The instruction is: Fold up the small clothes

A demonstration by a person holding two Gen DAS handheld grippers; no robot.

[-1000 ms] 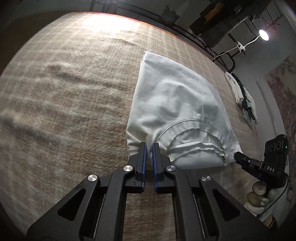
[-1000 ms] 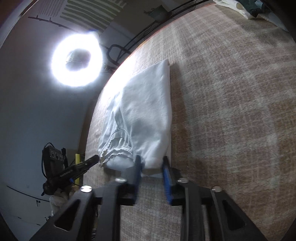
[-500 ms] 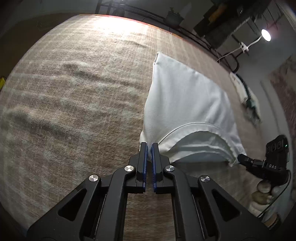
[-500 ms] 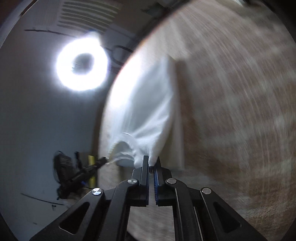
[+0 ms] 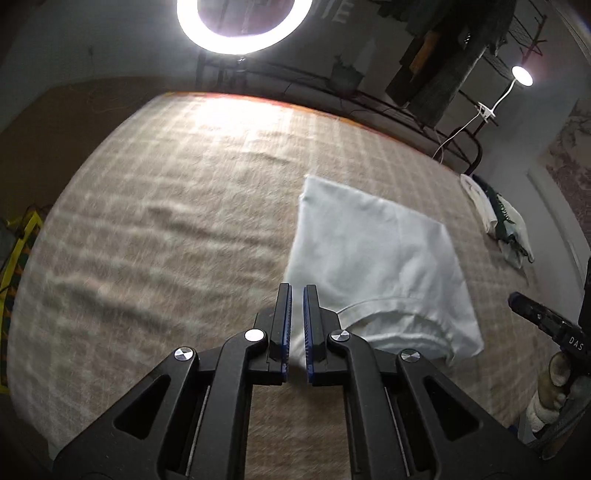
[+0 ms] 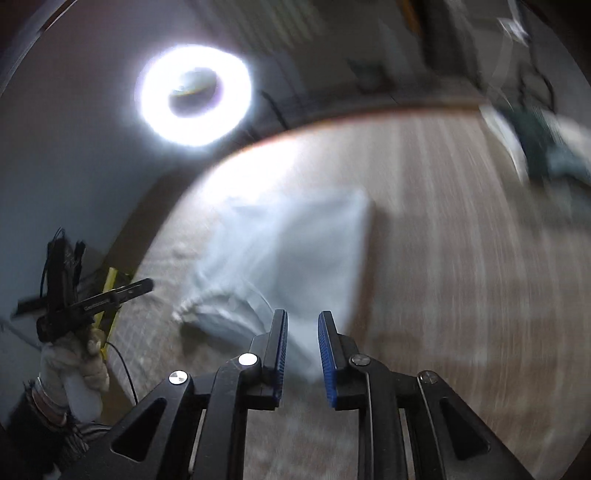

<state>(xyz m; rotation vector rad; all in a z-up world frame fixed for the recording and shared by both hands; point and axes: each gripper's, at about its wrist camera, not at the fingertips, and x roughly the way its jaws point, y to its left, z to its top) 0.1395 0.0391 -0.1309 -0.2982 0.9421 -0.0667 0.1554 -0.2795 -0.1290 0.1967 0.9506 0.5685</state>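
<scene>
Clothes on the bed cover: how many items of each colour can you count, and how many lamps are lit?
White folded garment: 1
White and dark green clothes pile: 1
Ring light: 1
Small clip lamp: 1
Total: 4

I observe my left gripper (image 5: 296, 291) with jaws slightly parted, gripping nothing; my right gripper (image 6: 302, 319) stands wider apart, likewise unloaded.

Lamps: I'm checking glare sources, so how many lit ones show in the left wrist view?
2: a ring light at the top above the bed's far edge, and a small clip lamp at upper right. Others may be out of frame.
</scene>
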